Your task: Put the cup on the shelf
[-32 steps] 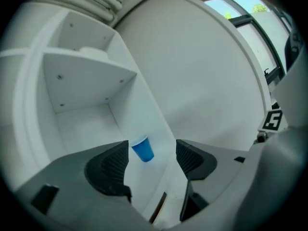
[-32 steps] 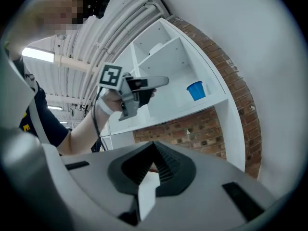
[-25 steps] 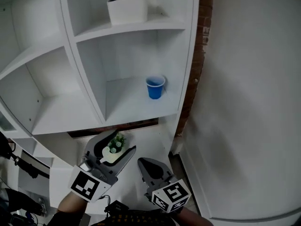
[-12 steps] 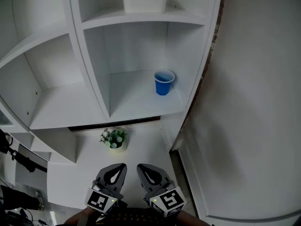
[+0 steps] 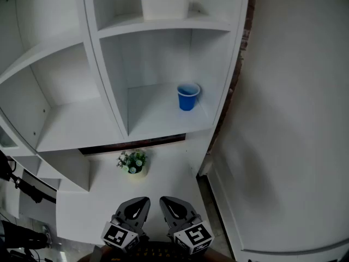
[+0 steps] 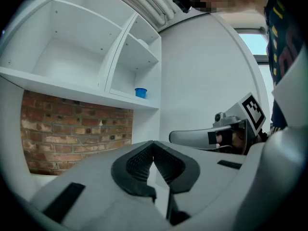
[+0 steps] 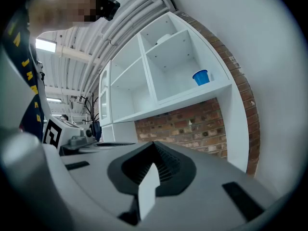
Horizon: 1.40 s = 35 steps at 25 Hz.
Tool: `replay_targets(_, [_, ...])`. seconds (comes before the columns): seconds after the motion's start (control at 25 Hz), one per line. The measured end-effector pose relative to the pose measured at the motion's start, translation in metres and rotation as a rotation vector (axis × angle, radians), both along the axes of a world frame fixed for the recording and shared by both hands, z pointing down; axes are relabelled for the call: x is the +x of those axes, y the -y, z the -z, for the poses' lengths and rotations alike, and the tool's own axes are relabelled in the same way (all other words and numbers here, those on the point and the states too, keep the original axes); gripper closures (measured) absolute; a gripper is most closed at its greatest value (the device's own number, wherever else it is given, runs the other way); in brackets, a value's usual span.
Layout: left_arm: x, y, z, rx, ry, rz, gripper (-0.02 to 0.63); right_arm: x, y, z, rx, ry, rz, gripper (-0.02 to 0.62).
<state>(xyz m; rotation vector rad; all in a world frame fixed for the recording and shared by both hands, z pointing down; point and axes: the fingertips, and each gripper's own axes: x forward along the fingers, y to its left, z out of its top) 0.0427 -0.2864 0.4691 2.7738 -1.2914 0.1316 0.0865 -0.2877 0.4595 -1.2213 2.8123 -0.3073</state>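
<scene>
I hold my left tongs and right tongs closed, empty and low, since the blue cup already stands upright on the shelf, well apart.

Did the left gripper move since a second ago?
Yes. In the head view the left gripper has dropped away from the plant, toward the bottom edge; earlier it overlapped the plant.

Bin on shelf cropped at top edge; contents mostly hidden
</scene>
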Motion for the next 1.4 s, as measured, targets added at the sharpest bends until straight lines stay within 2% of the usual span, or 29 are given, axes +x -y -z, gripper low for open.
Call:
replay_targets(0.16, [0.007,-0.005,0.001,0.007,0.004,-0.025,0.604,0.004,-0.007,-0.002,-0.004,-0.001,-0.011,0.589])
replay_targets(0.72, [0.008,-0.015,-0.004,0.002,0.029,-0.034,0.604,0.004,-0.021,-0.003,-0.007,0.014,-0.005,0.589])
replay_targets(1.0, [0.006,-0.020,-0.008,-0.028,0.025,-0.022,0.604,0.001,-0.025,-0.002,-0.002,0.017,0.006,0.589])
replay_targets(1.4, [-0.001,-0.027,0.001,-0.009,0.019,-0.007,0.604,-0.004,-0.033,0.003,0.000,0.019,0.025,0.589])
